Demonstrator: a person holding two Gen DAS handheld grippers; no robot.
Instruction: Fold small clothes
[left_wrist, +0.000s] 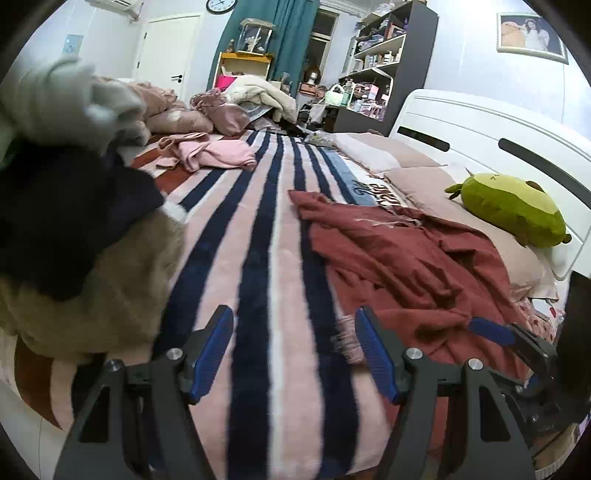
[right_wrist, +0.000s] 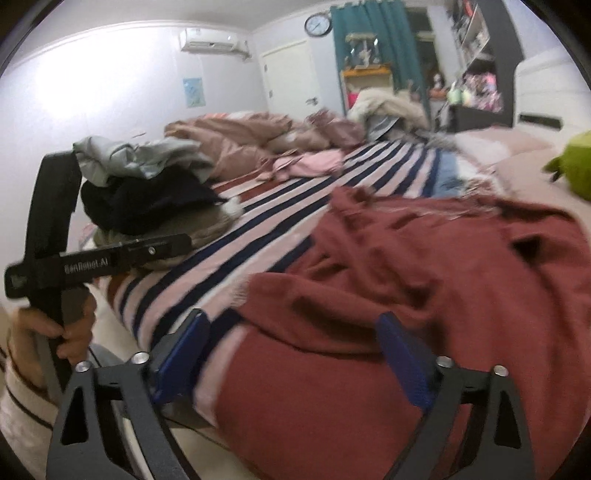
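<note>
Left wrist view: left claw (left_wrist: 293, 345) spread wide, blue pads (left_wrist: 216, 352) apart and empty, hovering low over striped blanket (left_wrist: 258, 236) on bed. Red garment (left_wrist: 410, 258) crumpled on blanket to right of claw, spread toward pillows (left_wrist: 417, 177), not between pads. Second tool's blue fingertip (left_wrist: 491, 328) visible at right edge, resting at red garment's near hem. Pile of clothes (left_wrist: 74, 206) at left on bed: grey piece on top, dark piece beneath, tan piece at bottom. Pink garment (left_wrist: 210, 153) lying loose farther along blanket, well apart from both claws. Green plush (left_wrist: 513, 210) resting on pillows near white headboard (left_wrist: 498, 129). Rumpled duvet (left_wrist: 173, 110) at far end of bed; shelf (left_wrist: 391, 59) and teal curtain (left_wrist: 277, 37) behind. Right wrist view: right claw (right_wrist: 295, 354) opened wide, empty, positioned just above near edge of red garment (right_wrist: 424, 277); contact between pads and cloth not discernible owing to blur. Garment bunched in folds, covering right half of bed, near edge lying at bed side. Left tool body (right_wrist: 96, 262) visible at left, gripped by hand (right_wrist: 62, 328), beside pile (right_wrist: 147, 192). Pink garment (right_wrist: 314, 162) beyond on blanket (right_wrist: 258, 229). Plush (right_wrist: 576, 166) at right edge. Clock (right_wrist: 317, 24) and air conditioner (right_wrist: 212, 38) on far wall.
</note>
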